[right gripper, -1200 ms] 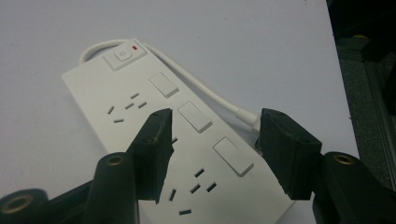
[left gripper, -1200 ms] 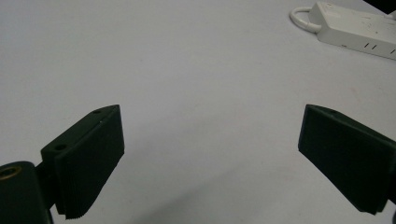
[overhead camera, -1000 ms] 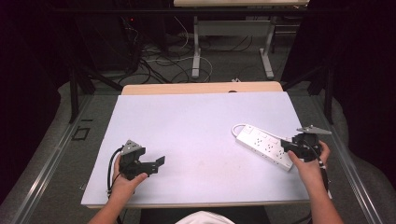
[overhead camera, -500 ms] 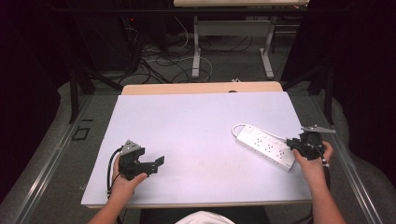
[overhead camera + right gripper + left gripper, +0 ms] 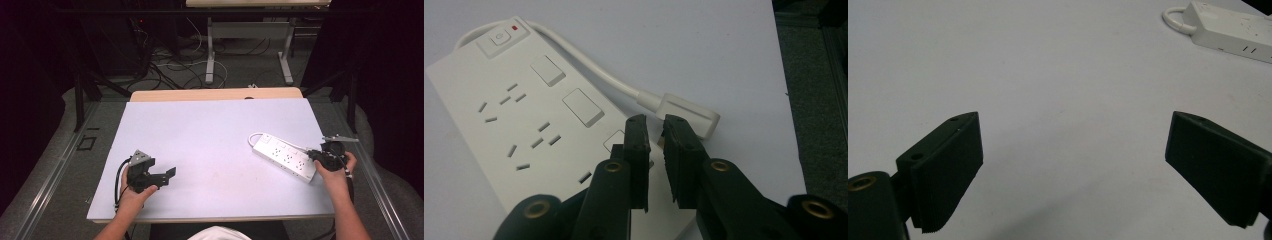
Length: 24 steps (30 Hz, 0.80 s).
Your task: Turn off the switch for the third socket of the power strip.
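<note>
Dim room, cables tangled on the floor beyond, and up front a pale matte table (image 5: 210, 140), smooth and nearly bare. Over on the right side, near the edge: a white power strip (image 5: 284, 157), lying flat and angled, long glossy plastic block with rows of slotted sockets and square rocker switches. At its far end a round button beside a small red light (image 5: 514, 27). Off that end, a thick white cord (image 5: 589, 65) curling round to a flat white plug (image 5: 688, 114), resting on the table just beside the strip.

Right gripper (image 5: 655, 127) hovering low at the near end of the strip, black ribbed jaws drawn nearly together, only a thin slit between them, nothing held. Tips poised just short of the plug, above the strip's edge.

Left gripper (image 5: 1073, 150) parked well apart on the near left, jaws spread wide, empty, bare table between them.

Risks from here, as a judgement: jaws too narrow to take the plug without opening first; slick plastic likely to skid away under a sideways nudge; a shallow pinch on the plug's thin rim likely to slip off. Stiff cord apt to spring and drag the light strip along, perhaps toward that close right edge. No second hand nearby to steady it.
</note>
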Each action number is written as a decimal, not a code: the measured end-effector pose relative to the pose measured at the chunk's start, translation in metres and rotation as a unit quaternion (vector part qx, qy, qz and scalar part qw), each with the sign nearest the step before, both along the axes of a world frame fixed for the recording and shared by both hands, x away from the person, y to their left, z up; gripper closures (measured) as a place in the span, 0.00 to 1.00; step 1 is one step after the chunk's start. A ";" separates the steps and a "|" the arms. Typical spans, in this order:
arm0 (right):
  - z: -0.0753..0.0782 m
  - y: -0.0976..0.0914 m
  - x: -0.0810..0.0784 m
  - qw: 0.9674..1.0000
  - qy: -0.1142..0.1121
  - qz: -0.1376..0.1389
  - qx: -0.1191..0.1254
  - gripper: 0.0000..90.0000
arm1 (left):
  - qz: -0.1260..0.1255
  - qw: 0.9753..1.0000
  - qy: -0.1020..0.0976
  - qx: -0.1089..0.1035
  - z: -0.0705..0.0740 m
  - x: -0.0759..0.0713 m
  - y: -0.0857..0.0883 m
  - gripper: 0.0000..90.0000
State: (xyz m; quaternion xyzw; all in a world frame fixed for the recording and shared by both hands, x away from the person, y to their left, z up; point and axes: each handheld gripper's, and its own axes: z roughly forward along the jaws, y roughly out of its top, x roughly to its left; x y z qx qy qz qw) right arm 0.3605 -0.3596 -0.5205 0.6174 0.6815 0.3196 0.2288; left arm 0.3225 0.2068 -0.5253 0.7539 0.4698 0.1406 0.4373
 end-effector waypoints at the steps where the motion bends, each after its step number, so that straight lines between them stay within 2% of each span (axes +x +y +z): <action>1: 0.000 0.000 0.000 1.000 0.000 0.000 0.000 0.90 | 0.000 1.000 -0.001 -0.001 0.000 0.000 0.000 0.09; 8: -0.004 0.001 0.004 1.000 0.020 -0.003 0.014 0.92 | -0.002 1.000 0.000 0.004 0.000 0.000 0.000 0.09; 15: -0.005 -0.001 0.005 0.999 0.026 0.005 0.018 0.96 | -0.002 1.000 0.001 0.003 0.000 0.000 0.000 0.09; 24: -0.005 0.000 0.004 0.999 0.029 0.002 0.018 0.97 | -0.001 1.000 -0.005 0.004 -0.001 0.000 -0.001 0.09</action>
